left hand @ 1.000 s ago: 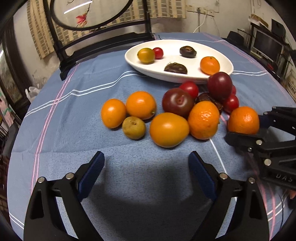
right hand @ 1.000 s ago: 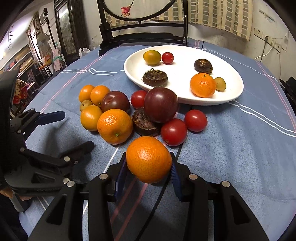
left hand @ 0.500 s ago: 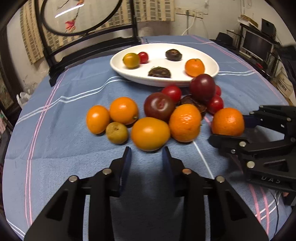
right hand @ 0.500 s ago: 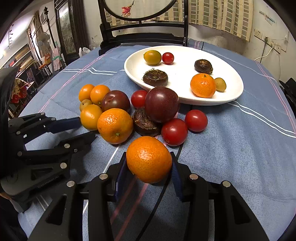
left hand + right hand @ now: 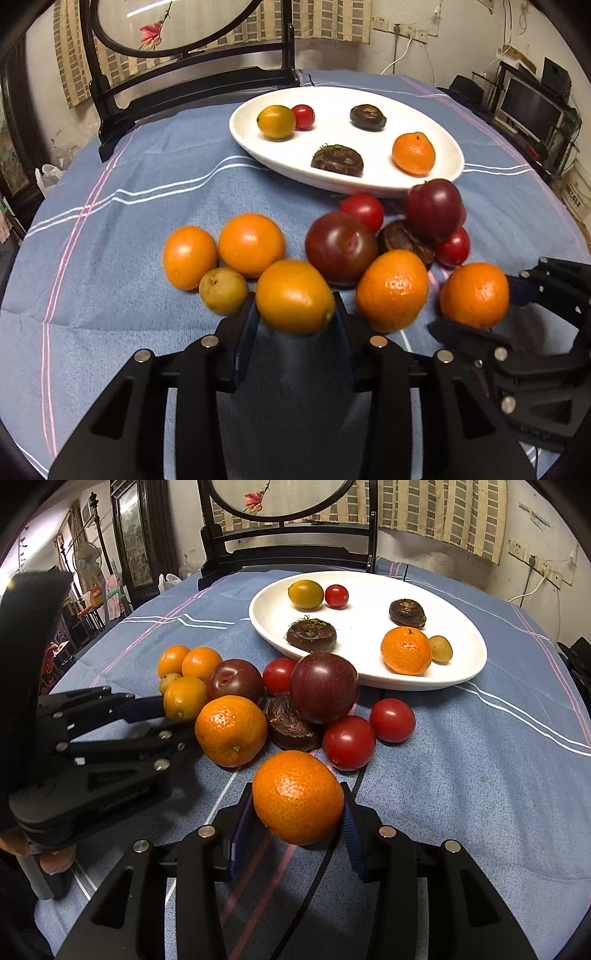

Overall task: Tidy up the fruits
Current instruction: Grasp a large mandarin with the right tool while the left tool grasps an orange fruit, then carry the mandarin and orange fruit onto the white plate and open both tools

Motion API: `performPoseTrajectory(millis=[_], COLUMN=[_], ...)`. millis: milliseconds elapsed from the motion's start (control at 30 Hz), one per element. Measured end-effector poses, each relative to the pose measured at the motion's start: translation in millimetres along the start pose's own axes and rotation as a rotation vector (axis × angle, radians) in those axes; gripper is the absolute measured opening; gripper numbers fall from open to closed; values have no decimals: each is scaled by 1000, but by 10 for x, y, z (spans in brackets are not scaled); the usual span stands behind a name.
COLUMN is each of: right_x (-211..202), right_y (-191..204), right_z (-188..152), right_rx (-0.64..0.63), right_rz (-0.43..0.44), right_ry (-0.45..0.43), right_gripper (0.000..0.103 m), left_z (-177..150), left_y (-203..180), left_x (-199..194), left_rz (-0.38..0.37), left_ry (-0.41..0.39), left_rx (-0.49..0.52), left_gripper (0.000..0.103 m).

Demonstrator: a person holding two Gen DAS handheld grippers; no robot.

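My left gripper [image 5: 294,314] is shut on a smooth orange kumquat [image 5: 293,295] at the near edge of the fruit pile. My right gripper [image 5: 297,805] is shut on a mandarin [image 5: 297,797], also seen at the right of the left wrist view [image 5: 474,293]. The pile on the blue cloth holds another mandarin [image 5: 231,731], two dark plums [image 5: 323,686], red tomatoes [image 5: 349,742], brown water chestnuts [image 5: 290,722] and small orange fruits [image 5: 251,243]. A white oval plate [image 5: 469,664] behind the pile holds several fruits.
A dark wooden chair [image 5: 192,88] stands behind the round table. The blue striped tablecloth [image 5: 110,206] covers the table. Shelves and a screen [image 5: 532,107] stand off the right edge. The left gripper's body [image 5: 92,746] lies left of the pile in the right wrist view.
My left gripper moved forward to the pile, narrowed, and closed around the orange kumquat. My right gripper kept its hold on the mandarin and stayed put.
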State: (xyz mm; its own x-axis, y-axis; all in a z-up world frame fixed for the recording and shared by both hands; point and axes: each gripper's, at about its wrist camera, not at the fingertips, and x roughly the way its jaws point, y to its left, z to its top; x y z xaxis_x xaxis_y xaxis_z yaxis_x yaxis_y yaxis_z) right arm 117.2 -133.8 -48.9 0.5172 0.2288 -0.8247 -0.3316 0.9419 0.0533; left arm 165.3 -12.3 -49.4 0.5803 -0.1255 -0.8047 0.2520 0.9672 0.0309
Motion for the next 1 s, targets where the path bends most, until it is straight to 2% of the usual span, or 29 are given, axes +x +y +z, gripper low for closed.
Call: performPoseTrajectory(millis=[167, 267, 367, 500, 733, 867, 1000], right_x=[1, -9, -41, -113, -325, -487, -593], right_y=[-2, -15, -34, -15, -140, -266, -405], right_z=[0, 3, 6, 20, 84, 199, 439], right_rx=[0, 14, 27, 15, 70, 123, 151], right_rz=[-1, 13, 39, 53, 106, 104, 59], right_ry=[0, 1, 2, -24, -106, -180, -219], right_gripper=[46, 44, 44, 43, 43, 43, 43], left_z=[-3, -28, -50, -39, 18, 172, 502], left_y=[-2, -40, -71, -89, 21, -29, -88], left_x=[-5, -34, -121, -287, -415, -520, -565], left_rz=[8, 25, 8, -4, -43, -58, -54], left_ry=[-12, -26, -46, -98, -110, -130, -162], left_rx=[-4, 27, 46, 54, 7, 42, 48], left_gripper=[37, 37, 37, 37, 37, 37, 37])
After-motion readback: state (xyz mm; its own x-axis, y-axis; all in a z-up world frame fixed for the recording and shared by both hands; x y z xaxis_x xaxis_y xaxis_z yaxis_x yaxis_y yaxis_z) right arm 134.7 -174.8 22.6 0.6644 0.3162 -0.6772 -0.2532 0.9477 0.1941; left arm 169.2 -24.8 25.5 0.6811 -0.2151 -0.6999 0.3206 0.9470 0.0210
